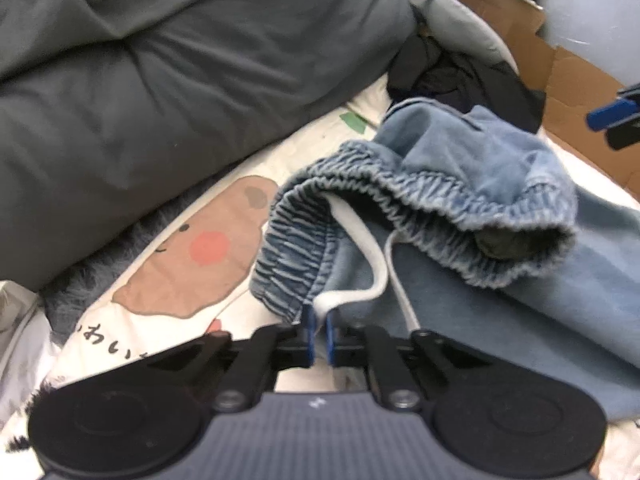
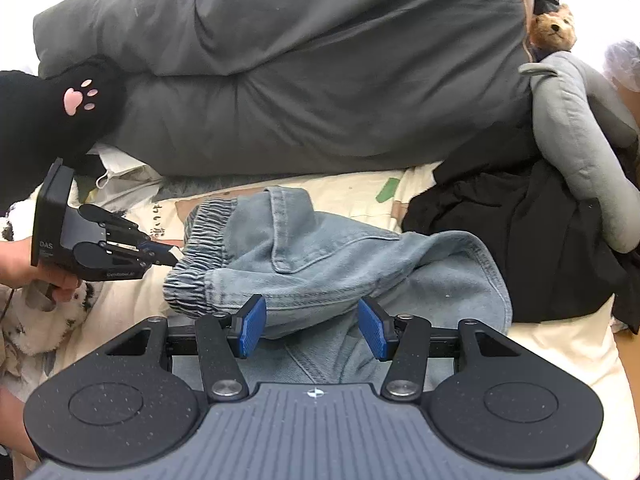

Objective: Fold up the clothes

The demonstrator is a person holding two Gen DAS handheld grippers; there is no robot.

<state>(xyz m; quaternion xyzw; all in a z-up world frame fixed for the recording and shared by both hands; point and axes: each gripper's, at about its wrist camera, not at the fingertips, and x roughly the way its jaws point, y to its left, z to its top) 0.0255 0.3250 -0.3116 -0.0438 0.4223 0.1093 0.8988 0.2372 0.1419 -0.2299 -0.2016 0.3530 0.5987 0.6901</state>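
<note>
Light blue denim pants (image 1: 460,184) with an elastic waistband lie crumpled on a cream printed sheet (image 1: 192,264). My left gripper (image 1: 320,320) is shut on the white drawstring (image 1: 360,248) at the waistband. In the right wrist view the pants (image 2: 328,260) lie in a heap, and the left gripper (image 2: 168,254) holds the drawstring at their left end. My right gripper (image 2: 312,326) is open and empty, its blue pads just above the near edge of the pants.
A big grey duvet (image 2: 300,80) lies along the back. Black clothes (image 2: 520,240) and a grey plush toy (image 2: 576,128) lie at the right, with a teddy bear (image 2: 554,30) behind. A cardboard box (image 1: 560,80) stands at the far right.
</note>
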